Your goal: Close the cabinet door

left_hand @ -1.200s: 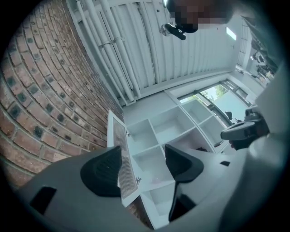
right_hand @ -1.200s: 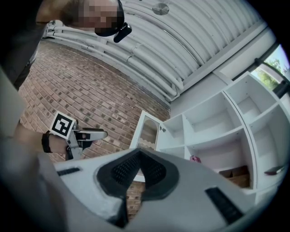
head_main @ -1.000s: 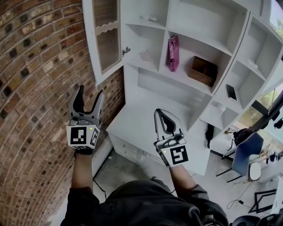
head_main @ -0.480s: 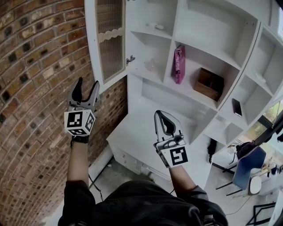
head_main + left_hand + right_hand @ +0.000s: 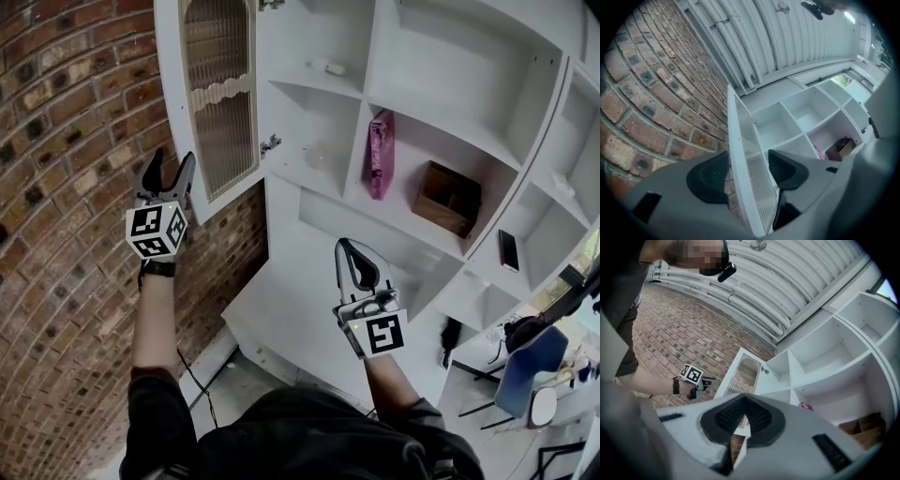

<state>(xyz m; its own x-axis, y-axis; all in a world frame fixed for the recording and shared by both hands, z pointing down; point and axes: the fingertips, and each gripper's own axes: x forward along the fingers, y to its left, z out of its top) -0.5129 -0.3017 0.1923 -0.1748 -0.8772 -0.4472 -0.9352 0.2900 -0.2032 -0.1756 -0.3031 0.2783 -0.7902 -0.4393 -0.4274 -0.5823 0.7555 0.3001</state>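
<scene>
White-painted wood all round: the cabinet stood against a brick wall, and its upper-left cabinet door hung swung out toward the bricks, wide open.

Step in hand, as I judged it: taking hold of the door, swing not yet begun.
- Left claw was raised at the door's lower free edge. In the left gripper view the edge ran up between the two pads, brick side on one, ribbed panel on the other. Jaws were closing, and I could see no pad pressing on the frame yet, so not a grip.
- Right claw hung lower, in front of the open shelves, pads clenched together on nothing. It had no part in the job.

Next move, by my reckoning: finish the pinch on the frame, or simply lay one pad flat against the outer face, then sweep the door in an arc toward the shelves until it meets the cabinet front. The pull should follow the hinge's circle, not a straight line.

The door itself: a tall white frame with an arched opening filled by finely ribbed translucent panel, and a scalloped trim strip across it. A small metal fitting showed by its inner edge. It looked light and stiff.

Behind it, the shelves held a pink packet and a brown box, well clear of the door's path.
</scene>
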